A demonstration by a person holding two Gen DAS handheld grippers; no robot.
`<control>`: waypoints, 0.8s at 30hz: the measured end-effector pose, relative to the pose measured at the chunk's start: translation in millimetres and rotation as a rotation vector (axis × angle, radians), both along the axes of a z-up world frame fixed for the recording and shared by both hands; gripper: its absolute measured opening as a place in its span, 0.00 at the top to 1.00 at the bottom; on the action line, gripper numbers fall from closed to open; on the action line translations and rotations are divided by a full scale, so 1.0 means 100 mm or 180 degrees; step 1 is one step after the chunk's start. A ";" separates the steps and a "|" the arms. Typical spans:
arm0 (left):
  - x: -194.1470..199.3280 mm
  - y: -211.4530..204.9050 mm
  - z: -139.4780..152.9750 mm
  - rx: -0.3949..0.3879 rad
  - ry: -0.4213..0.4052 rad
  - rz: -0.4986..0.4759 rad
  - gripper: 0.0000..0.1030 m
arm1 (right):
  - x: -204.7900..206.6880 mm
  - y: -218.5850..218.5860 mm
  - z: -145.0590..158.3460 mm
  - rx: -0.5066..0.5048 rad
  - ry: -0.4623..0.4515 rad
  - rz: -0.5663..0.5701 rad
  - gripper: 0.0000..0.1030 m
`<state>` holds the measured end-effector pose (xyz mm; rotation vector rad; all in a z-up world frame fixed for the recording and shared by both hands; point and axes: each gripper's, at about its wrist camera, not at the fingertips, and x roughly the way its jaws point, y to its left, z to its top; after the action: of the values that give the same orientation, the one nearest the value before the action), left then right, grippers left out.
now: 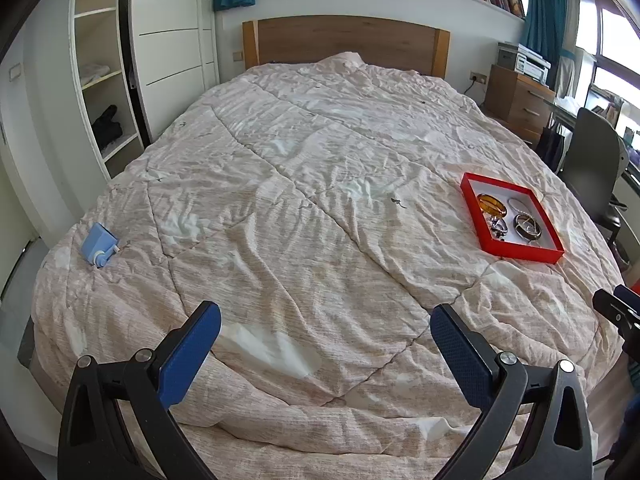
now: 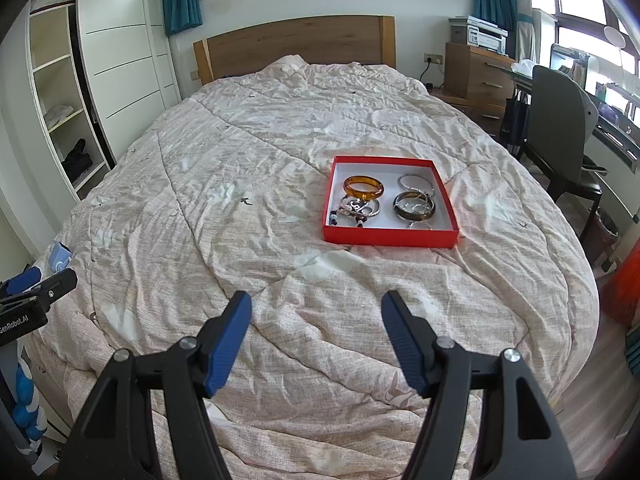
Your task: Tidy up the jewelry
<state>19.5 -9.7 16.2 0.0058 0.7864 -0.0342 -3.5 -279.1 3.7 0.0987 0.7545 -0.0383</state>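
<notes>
Right wrist view looks past the right tongs (image 2: 316,316), spread wide and holding nothing, straight at the red tray (image 2: 390,238) on the bed (image 2: 240,240), ahead and slightly right of the tips. Inside it, this view separates an amber bangle (image 2: 363,186), a dark bangle (image 2: 414,205), silver rings behind it, and a tangle of beaded pieces (image 2: 356,210) at the tray's near left. Left wrist view shows the left tongs (image 1: 326,320) equally spread and empty, with the same tray (image 1: 520,250) far ahead to their right, its contents small and hard to sort. Only there is the small blue box (image 1: 99,245) seen whole, far left of those tongs; the right view cuts it at the bed's edge. The right tongs appear merely as a clipped dark tip at the left view's right border.
</notes>
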 end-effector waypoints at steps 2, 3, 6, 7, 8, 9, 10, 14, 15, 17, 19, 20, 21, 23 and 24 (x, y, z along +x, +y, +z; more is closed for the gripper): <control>0.01 0.00 0.00 -0.0006 0.0006 -0.0008 0.00 | 0.00 0.00 0.00 0.0004 0.0001 0.0002 0.36; 0.01 -0.01 0.00 -0.0005 0.0008 -0.0015 0.00 | 0.00 0.00 0.00 0.0004 0.0002 0.0001 0.36; 0.00 -0.01 -0.01 -0.0005 0.0013 -0.0025 0.00 | 0.00 0.00 0.00 0.0003 0.0002 0.0001 0.36; 0.00 -0.01 -0.01 -0.0002 0.0014 -0.0025 0.00 | 0.00 0.00 0.00 0.0004 0.0003 0.0002 0.36; 0.00 -0.02 -0.01 -0.0002 0.0012 -0.0022 0.00 | 0.00 0.00 -0.01 0.0003 0.0005 0.0002 0.36; 0.00 -0.02 -0.01 -0.0005 0.0013 -0.0022 0.00 | 0.00 0.00 -0.01 0.0002 0.0009 0.0002 0.36; 0.00 -0.02 -0.01 -0.0006 0.0014 -0.0025 0.00 | 0.00 0.00 -0.01 0.0003 0.0009 -0.0001 0.36; -0.01 -0.02 -0.02 -0.0010 0.0014 -0.0037 0.00 | 0.00 -0.01 -0.02 0.0006 0.0009 -0.0002 0.36; -0.01 -0.03 -0.02 -0.0003 0.0013 -0.0037 0.00 | 0.00 -0.01 -0.02 0.0008 0.0011 -0.0003 0.36; -0.01 -0.03 -0.03 -0.0004 0.0019 -0.0050 0.00 | 0.00 -0.01 -0.02 0.0003 0.0012 -0.0002 0.36; -0.01 -0.04 -0.03 -0.0008 0.0028 -0.0053 0.00 | 0.00 -0.01 -0.01 0.0002 0.0011 0.0000 0.36; -0.01 -0.04 -0.04 -0.0007 0.0032 -0.0057 0.00 | 0.00 -0.01 -0.01 0.0003 0.0009 0.0000 0.36; 0.00 -0.04 -0.04 -0.0007 0.0035 -0.0059 0.00 | 0.00 -0.01 -0.01 0.0003 0.0009 -0.0001 0.36; -0.01 -0.04 -0.04 -0.0008 0.0033 -0.0059 0.00 | 0.00 -0.01 -0.02 0.0006 0.0011 -0.0003 0.36; -0.01 -0.05 -0.04 -0.0007 0.0033 -0.0063 0.00 | 0.00 -0.01 -0.02 0.0006 0.0013 -0.0004 0.36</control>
<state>18.8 -14.3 11.9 0.0113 0.7968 -0.0539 -3.5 -279.8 1.8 0.1009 0.7584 -0.0389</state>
